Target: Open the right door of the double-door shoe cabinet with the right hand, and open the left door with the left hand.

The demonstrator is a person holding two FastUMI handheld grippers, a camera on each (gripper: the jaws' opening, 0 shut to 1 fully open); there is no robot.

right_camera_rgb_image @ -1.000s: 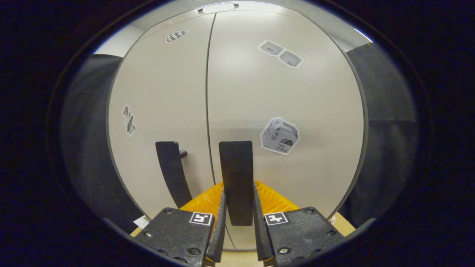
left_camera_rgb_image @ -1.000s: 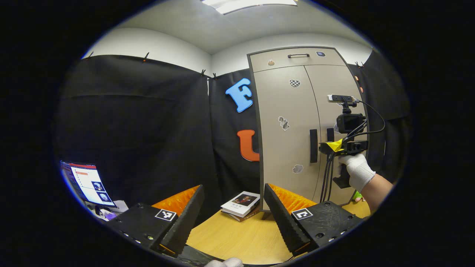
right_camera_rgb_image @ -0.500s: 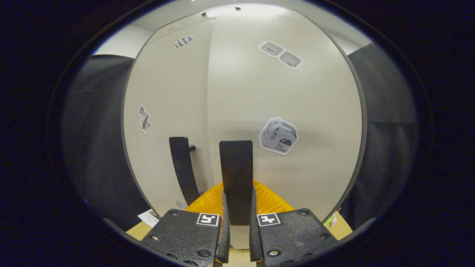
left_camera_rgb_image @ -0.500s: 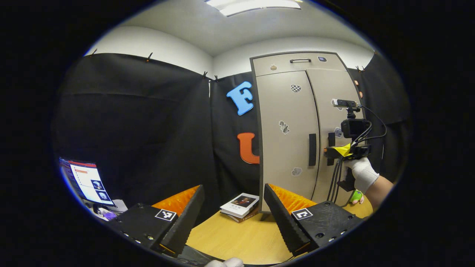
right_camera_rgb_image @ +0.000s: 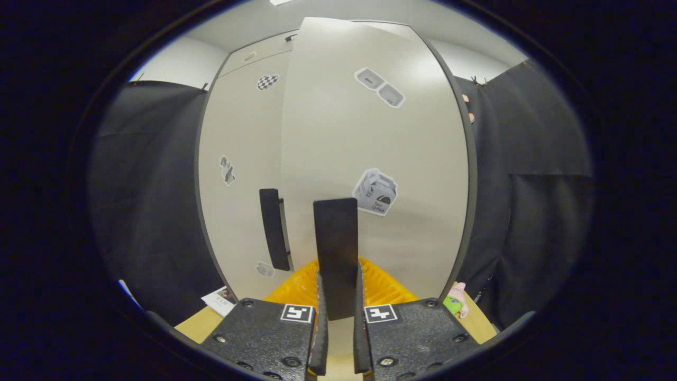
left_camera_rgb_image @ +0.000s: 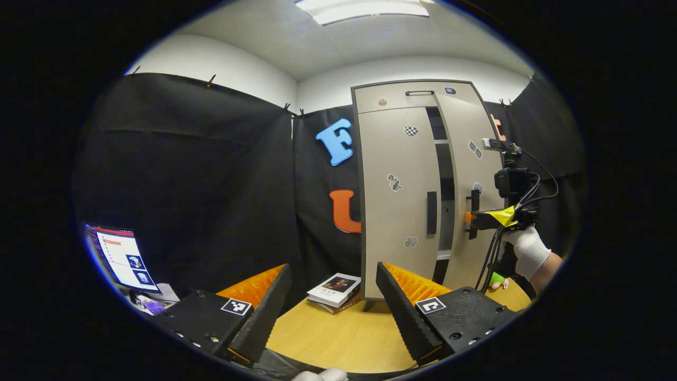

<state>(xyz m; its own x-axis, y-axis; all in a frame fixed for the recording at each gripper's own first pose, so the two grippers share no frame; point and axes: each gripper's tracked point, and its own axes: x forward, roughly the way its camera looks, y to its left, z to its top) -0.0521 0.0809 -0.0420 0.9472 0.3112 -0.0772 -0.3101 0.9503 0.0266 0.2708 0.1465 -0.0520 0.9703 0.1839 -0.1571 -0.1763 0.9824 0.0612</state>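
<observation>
The beige shoe cabinet stands on the table. In the right gripper view, my right gripper (right_camera_rgb_image: 337,296) is shut on the black vertical handle (right_camera_rgb_image: 335,254) of the right door (right_camera_rgb_image: 370,137), which stands ajar. The left gripper view shows a dark gap (left_camera_rgb_image: 443,201) between the two doors, and farther off a gloved hand holding the right gripper (left_camera_rgb_image: 472,218) at that handle. The left door (left_camera_rgb_image: 396,211) is closed, its black handle (left_camera_rgb_image: 431,212) untouched. My left gripper (left_camera_rgb_image: 333,296) hovers open over the table, well short of the cabinet, with nothing between its fingers.
A book (left_camera_rgb_image: 334,288) lies on the wooden table (left_camera_rgb_image: 344,338) in front of the cabinet's left corner. A small green toy (right_camera_rgb_image: 454,302) sits by the cabinet's right foot. A lit screen (left_camera_rgb_image: 122,259) stands at the far left. A drawer front (left_camera_rgb_image: 420,92) tops the cabinet.
The right gripper has pulled the right door outward from closed, so a dark gap now shows between the doors. The left gripper has stayed open and roughly in place.
</observation>
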